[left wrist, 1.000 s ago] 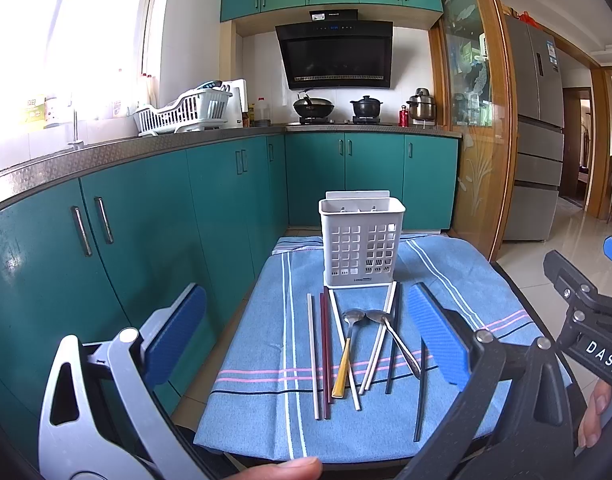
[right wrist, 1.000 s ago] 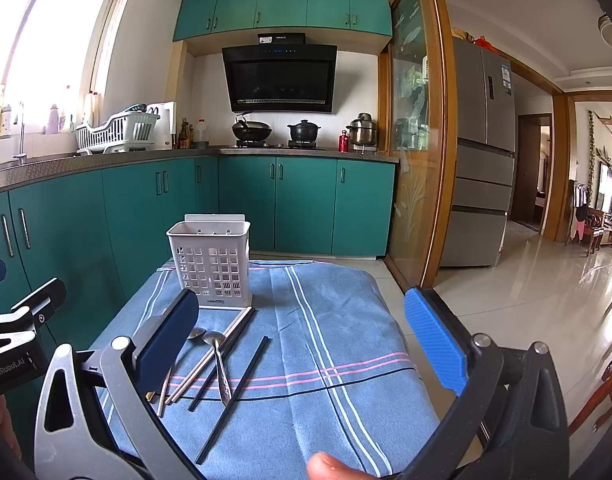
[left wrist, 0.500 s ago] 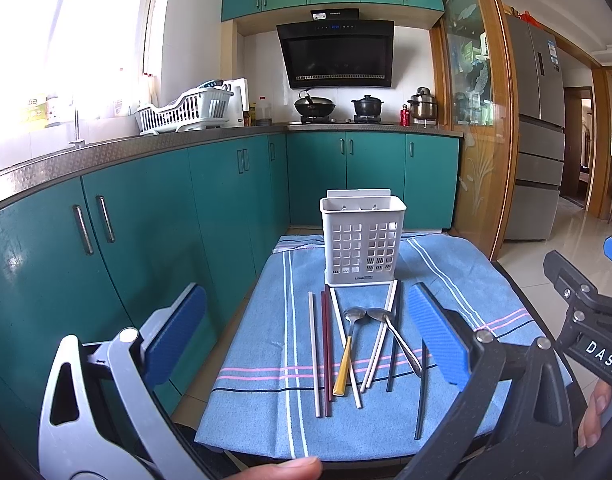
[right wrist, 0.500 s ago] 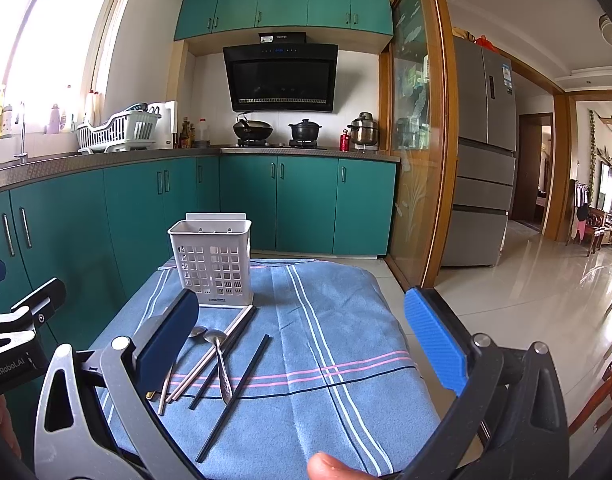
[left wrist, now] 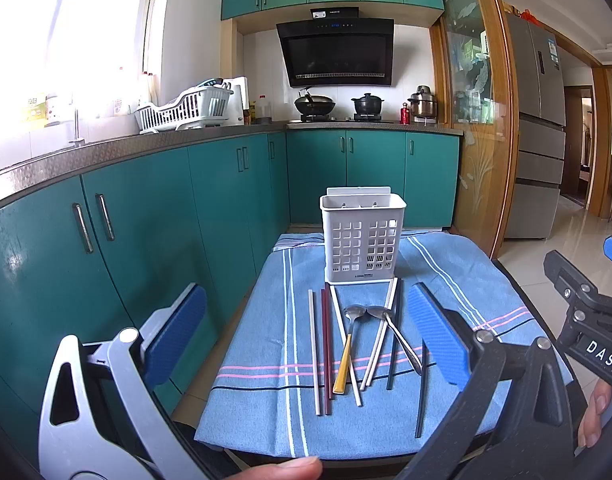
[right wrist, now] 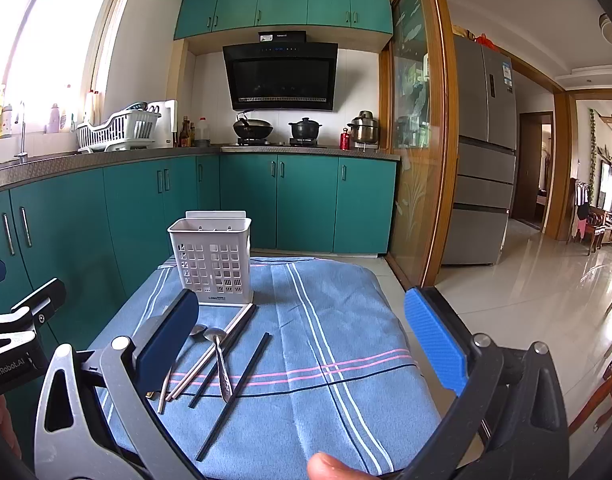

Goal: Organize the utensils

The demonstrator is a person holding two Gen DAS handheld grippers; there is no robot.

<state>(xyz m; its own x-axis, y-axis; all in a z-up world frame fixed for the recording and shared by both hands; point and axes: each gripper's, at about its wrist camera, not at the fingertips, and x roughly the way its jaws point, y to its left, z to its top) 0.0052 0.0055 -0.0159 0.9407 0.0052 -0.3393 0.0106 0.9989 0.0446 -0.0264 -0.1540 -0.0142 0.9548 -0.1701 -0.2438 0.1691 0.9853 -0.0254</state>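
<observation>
Two grippers are hovering over the near edge of a cloth-covered table [left wrist: 266, 360], both with nothing in their grasp. The left gripper [left wrist: 306, 336] is spreading its blue-padded fingers [left wrist: 178, 332] wide apart, touching nothing. The right gripper [right wrist: 306, 336] is likewise holding its fingers [right wrist: 434, 340] wide open and empty, sitting beside the left one, each showing at the edge of the other's view.

A white perforated utensil holder [left wrist: 363, 238] is standing upright near the far edge of the blue striped cloth [right wrist: 346, 320], and it is looking empty through its slots. The utensils are lying flat on the cloth just in front of it, running from the holder toward the near edge. A white chopstick [left wrist: 314, 354] and a dark red chopstick [left wrist: 326, 350] are lying side by side on the left of the group. Next to them a gold-handled spoon [left wrist: 348, 344] and a silver spoon [left wrist: 394, 338] are resting with bowls nearly touching, crossed by further white chopsticks [left wrist: 380, 344]. Black chopsticks [right wrist: 234, 396] are lying on the right of the group, one reaching closest to the near edge.
</observation>
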